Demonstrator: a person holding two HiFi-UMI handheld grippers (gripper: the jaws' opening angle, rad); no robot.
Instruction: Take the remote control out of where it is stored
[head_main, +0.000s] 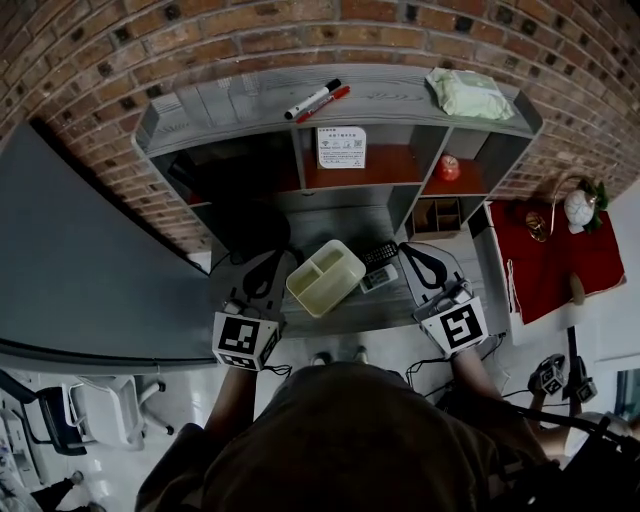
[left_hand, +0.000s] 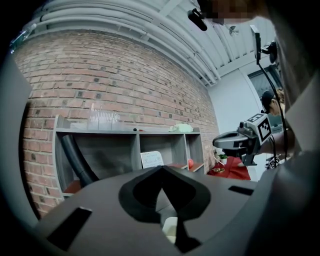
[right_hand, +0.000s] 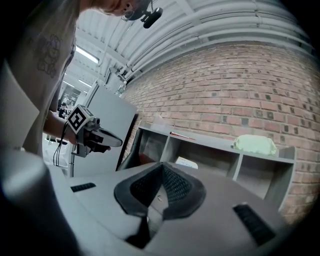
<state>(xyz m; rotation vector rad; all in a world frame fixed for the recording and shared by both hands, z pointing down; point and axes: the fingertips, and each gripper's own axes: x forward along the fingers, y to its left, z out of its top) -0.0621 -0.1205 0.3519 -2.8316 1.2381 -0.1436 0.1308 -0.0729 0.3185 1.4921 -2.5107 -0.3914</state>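
The remote control (head_main: 380, 254) lies on the desk (head_main: 340, 225), dark, just to the right of the cream organiser (head_main: 325, 277) and outside its compartments, which look empty. A paler remote (head_main: 377, 280) lies against it; we cannot tell which of the two the task means.

Nearest to us, the left gripper (head_main: 272, 272) sits at the organiser's left side and the right gripper (head_main: 415, 258) just beside the remotes. Both have their jaws pressed together with nothing between them.

We judge that either the remote is already out of the organiser or the pick has not begun. A pick would call for the right gripper to part its jaws and come down across the remote's narrow width.

Only the head view shows the remotes. The left gripper view catches just a cream sliver of the organiser under its jaws, with the right gripper off to the side. The right gripper view shows neither.

Farther back stands the shelf unit (head_main: 400, 95), with markers (head_main: 316, 100) and a pack of wipes (head_main: 468, 93) on top. Behind it is the brick wall (head_main: 250, 30).
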